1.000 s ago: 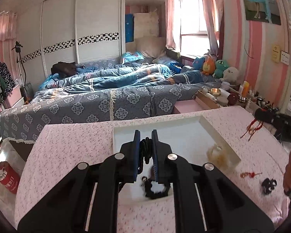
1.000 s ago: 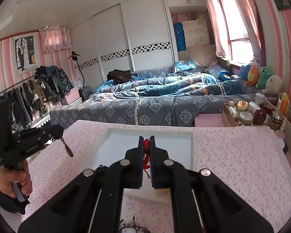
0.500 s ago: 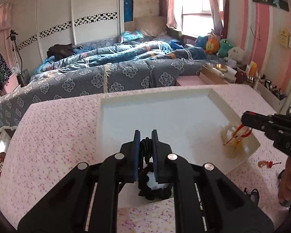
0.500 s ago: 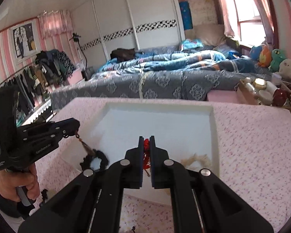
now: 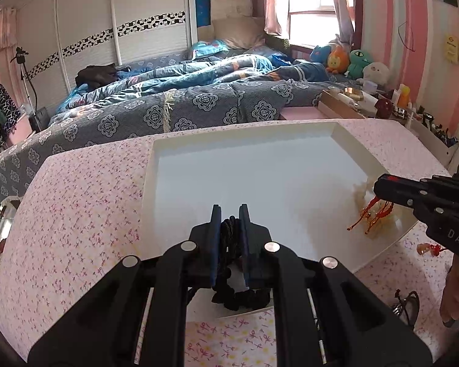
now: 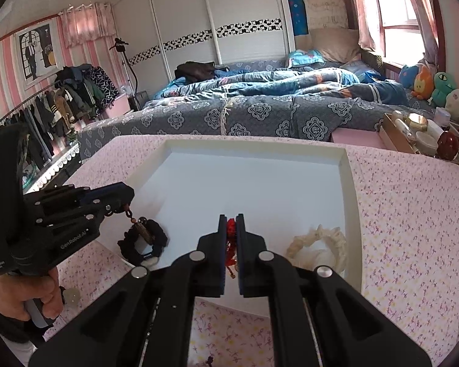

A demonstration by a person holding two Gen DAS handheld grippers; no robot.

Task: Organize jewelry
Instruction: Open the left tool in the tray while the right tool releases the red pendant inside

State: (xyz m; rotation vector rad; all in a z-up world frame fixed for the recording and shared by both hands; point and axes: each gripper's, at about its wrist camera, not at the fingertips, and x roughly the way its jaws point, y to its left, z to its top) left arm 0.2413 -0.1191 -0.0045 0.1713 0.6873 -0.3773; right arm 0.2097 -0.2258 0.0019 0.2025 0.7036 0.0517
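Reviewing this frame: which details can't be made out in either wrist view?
- Black bracelet, left wrist view: its lower loop is hidden behind the left claw.
- Red cord piece, right wrist view: mostly covered by the right claw.
- Dark item by the white tray: blurred, unidentifiable.

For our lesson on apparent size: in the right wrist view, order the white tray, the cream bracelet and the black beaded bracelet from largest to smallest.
1. White tray.
2. Cream bracelet and black beaded bracelet look alike in size; I won't rank them.
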